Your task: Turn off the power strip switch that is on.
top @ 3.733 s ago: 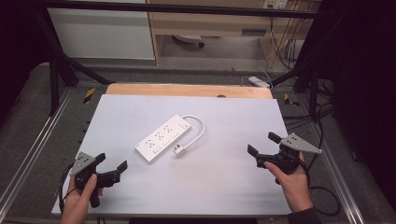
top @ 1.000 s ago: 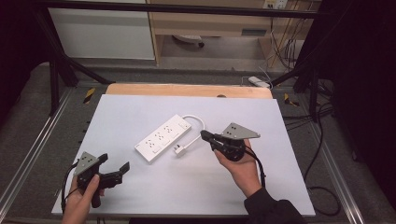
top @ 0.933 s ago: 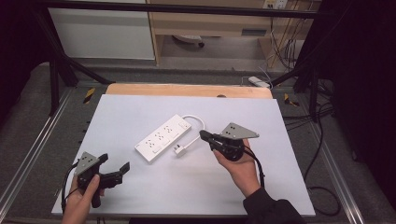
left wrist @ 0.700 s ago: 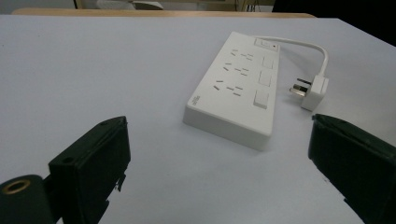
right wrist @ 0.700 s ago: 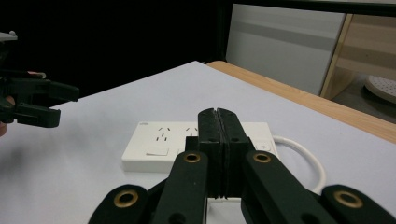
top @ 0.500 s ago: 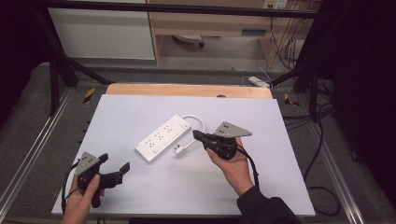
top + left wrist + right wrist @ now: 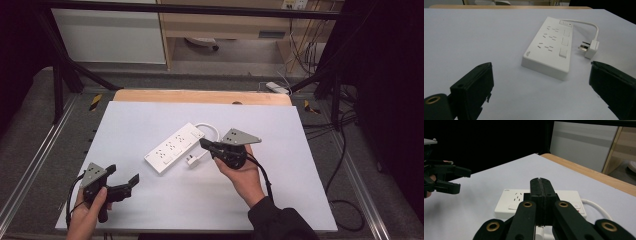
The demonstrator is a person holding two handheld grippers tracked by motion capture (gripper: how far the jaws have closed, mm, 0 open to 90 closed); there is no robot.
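White tabletop (image 7: 150,120) bears a power strip (image 7: 174,147) at its middle, whose plug (image 7: 192,159) is being approached by the closed, empty right gripper (image 7: 204,144), so opening is judged needed next, while the left gripper (image 7: 125,180) is held agape near the table's front edge.

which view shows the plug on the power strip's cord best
The left gripper view: the plug lies unobstructed on the table with its metal prongs visible beside the power strip. The high view shows it small, just left of the right gripper. In the right gripper view the gripper's own shut jaws mostly hide it.
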